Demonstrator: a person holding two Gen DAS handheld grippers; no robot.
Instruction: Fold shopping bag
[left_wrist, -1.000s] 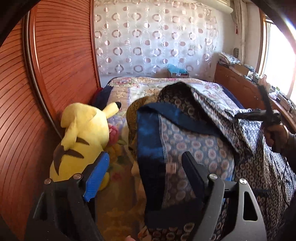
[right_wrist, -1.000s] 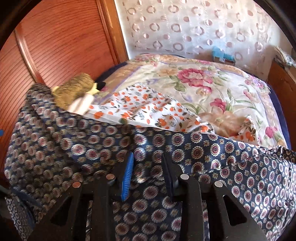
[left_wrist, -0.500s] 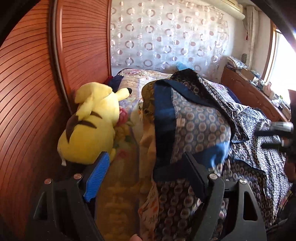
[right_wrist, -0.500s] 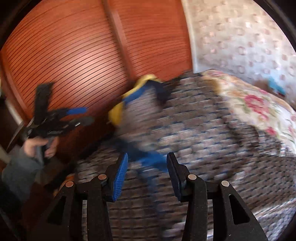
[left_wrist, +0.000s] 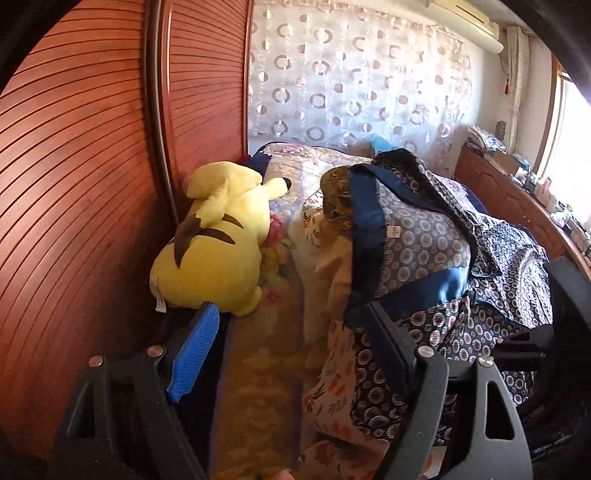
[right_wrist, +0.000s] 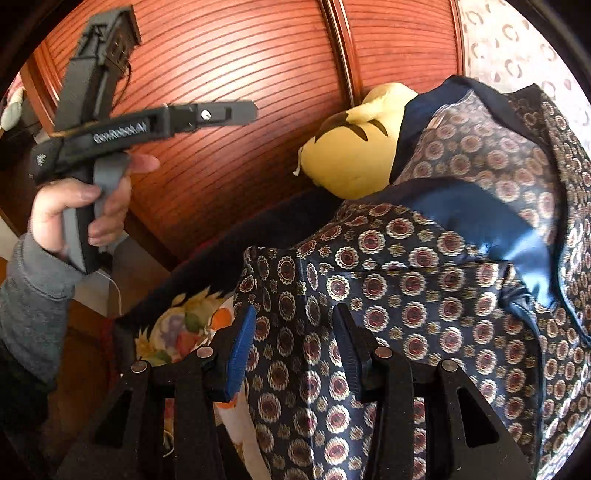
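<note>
Shopping bag (right_wrist: 424, 295): one, heaped on my bed (left_wrist: 258, 369).
Plush toy (left_wrist: 218, 251): one, at ten o'clock.
Left tongs (left_wrist: 291, 347): spread, empty.
Right tongs (right_wrist: 295, 347): just closing, bag cloth between; pinch unclear.

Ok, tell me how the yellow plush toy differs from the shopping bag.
The plush toy is plain yellow with dark stripes; the shopping bag is navy with round medallions. The toy is plump and lies beside the wooden doors; the bag is limp, draped over a heap. Both are on the bed.
</note>
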